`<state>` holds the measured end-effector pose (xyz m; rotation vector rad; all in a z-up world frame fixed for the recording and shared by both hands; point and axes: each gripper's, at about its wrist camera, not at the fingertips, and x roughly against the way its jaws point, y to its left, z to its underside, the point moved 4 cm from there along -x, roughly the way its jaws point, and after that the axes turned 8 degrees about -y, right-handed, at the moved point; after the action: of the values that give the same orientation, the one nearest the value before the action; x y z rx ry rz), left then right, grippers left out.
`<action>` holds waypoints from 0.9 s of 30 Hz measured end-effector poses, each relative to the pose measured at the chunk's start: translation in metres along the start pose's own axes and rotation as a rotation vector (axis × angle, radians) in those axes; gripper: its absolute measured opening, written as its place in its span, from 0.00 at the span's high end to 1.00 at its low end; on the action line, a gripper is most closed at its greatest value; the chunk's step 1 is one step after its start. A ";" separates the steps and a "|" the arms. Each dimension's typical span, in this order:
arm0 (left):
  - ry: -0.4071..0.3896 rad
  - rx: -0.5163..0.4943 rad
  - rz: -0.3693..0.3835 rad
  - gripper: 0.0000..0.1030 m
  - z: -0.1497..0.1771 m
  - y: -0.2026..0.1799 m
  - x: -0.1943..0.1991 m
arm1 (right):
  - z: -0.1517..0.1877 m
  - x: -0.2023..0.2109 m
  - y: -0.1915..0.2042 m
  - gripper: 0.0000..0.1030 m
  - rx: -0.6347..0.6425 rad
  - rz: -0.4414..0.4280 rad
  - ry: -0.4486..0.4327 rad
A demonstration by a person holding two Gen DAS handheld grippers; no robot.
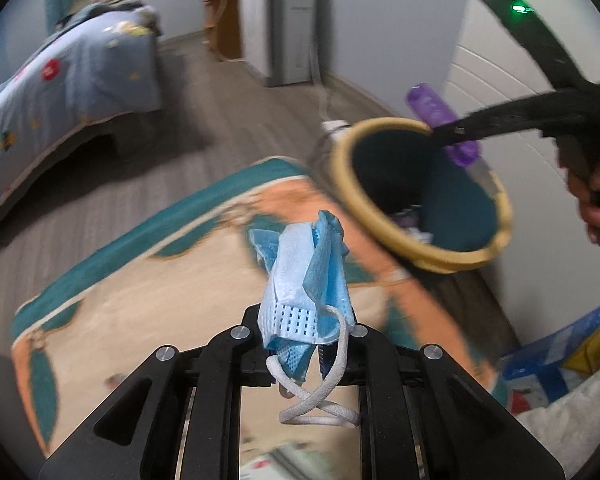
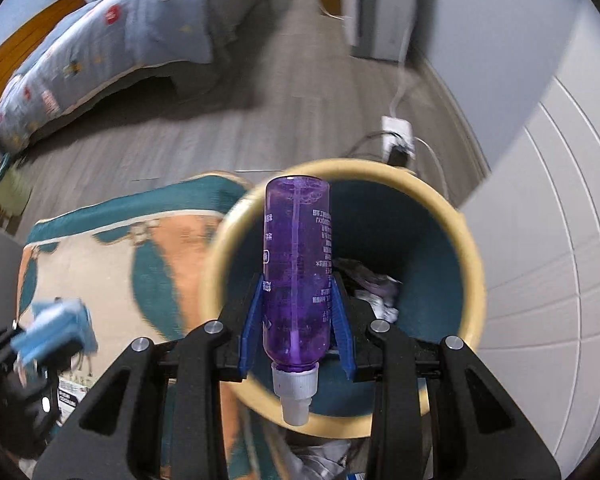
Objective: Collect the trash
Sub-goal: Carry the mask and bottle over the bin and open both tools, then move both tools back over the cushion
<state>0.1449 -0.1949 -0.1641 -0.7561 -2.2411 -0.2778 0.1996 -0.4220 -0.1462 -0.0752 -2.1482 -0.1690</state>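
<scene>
My left gripper [image 1: 304, 320] is shut on a crumpled blue face mask [image 1: 308, 280] whose white ear loops hang down, held above the rug left of the bin. The bin [image 1: 380, 208] is teal with a tan rim and holds some trash. My right gripper [image 2: 298, 312] is shut on a purple plastic bottle [image 2: 296, 264] with a white cap, held over the bin's mouth [image 2: 470, 272]. The bottle also shows in the left wrist view [image 1: 440, 114], and the mask in the right wrist view [image 2: 56, 326].
A patterned teal, orange and cream rug [image 1: 148, 280] covers the floor under the bin. A bed with a blue quilt [image 1: 60, 92] stands far left, a grey appliance [image 1: 280, 28] at the back wall. A power strip with cables [image 2: 398, 136] lies behind the bin. A white cabinet door [image 2: 560, 240] is at right.
</scene>
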 end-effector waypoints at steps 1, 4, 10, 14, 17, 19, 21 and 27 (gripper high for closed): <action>0.002 -0.010 0.018 0.85 -0.002 -0.010 -0.003 | 0.002 -0.002 -0.009 0.69 -0.010 0.010 0.005; 0.009 -0.048 0.084 0.85 -0.006 -0.045 -0.011 | 0.011 -0.008 -0.030 0.69 -0.030 0.039 0.024; 0.059 -0.114 0.169 0.85 -0.015 -0.103 -0.037 | 0.024 -0.022 -0.061 0.69 -0.128 0.039 0.059; 0.090 -0.121 0.144 0.85 -0.030 -0.111 -0.064 | 0.025 -0.028 -0.070 0.69 -0.175 0.024 0.058; 0.097 -0.093 0.113 0.80 -0.045 -0.109 -0.086 | 0.027 -0.031 -0.075 0.69 -0.194 0.019 0.058; 0.075 -0.097 0.083 0.61 -0.055 -0.107 -0.092 | 0.027 -0.033 -0.079 0.69 -0.214 0.001 0.057; 0.035 -0.132 0.006 0.37 -0.065 -0.103 -0.094 | 0.025 -0.032 -0.081 0.64 -0.228 -0.020 0.041; -0.022 -0.118 -0.025 0.17 -0.065 -0.089 -0.082 | 0.016 -0.024 -0.083 0.26 -0.217 -0.001 -0.004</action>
<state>0.1751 -0.3280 -0.1747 -0.7973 -2.2720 -0.4182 0.1901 -0.5012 -0.1823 -0.2001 -2.1274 -0.4031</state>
